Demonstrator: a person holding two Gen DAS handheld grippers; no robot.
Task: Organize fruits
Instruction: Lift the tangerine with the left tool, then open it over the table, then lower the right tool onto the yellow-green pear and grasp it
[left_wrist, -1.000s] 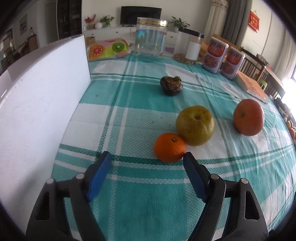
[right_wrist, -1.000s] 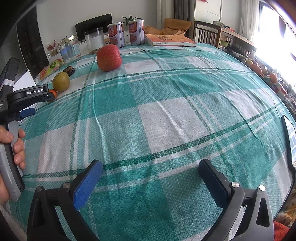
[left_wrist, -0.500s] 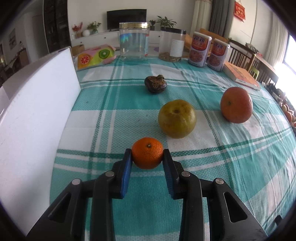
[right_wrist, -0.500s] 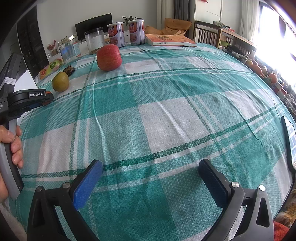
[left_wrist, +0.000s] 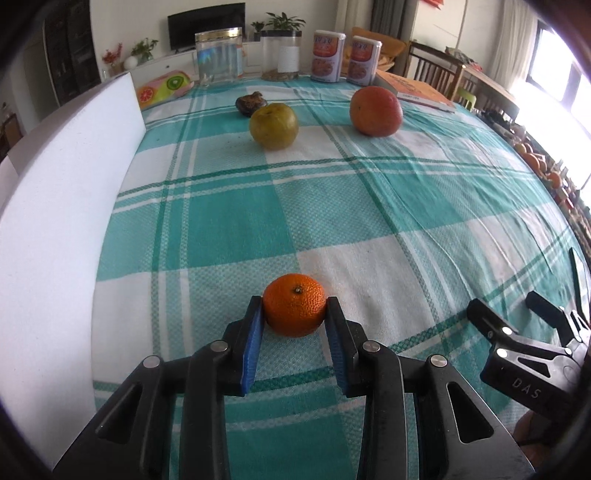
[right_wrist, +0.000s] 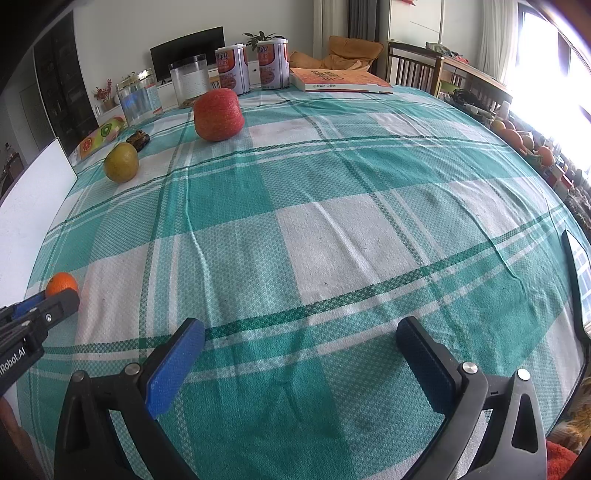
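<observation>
A small orange mandarin (left_wrist: 294, 304) sits between the blue pads of my left gripper (left_wrist: 293, 301), just above the teal checked tablecloth (left_wrist: 369, 221). The pads still press on it while the jaws are opening slightly. The right wrist view shows the mandarin (right_wrist: 62, 283) and the left gripper (right_wrist: 37, 306) at the left edge. Farther back lie a yellow-green fruit (left_wrist: 274, 125) and a large red-orange fruit (left_wrist: 376, 110). My right gripper (right_wrist: 300, 325) stands open over bare cloth with nothing between its fingers.
A white foam board (left_wrist: 66, 192) lines the table's left side. At the far end stand a dark brown lump (left_wrist: 251, 102), clear jars (left_wrist: 219, 61), two cans (left_wrist: 328, 55), a book (left_wrist: 417, 90) and a fruit-print pouch (left_wrist: 164, 84). More fruit (right_wrist: 517, 136) lies beyond the right edge.
My left gripper closed on the mandarin and carried it toward the near edge, away from the other fruits. The right gripper has stayed still and open.
</observation>
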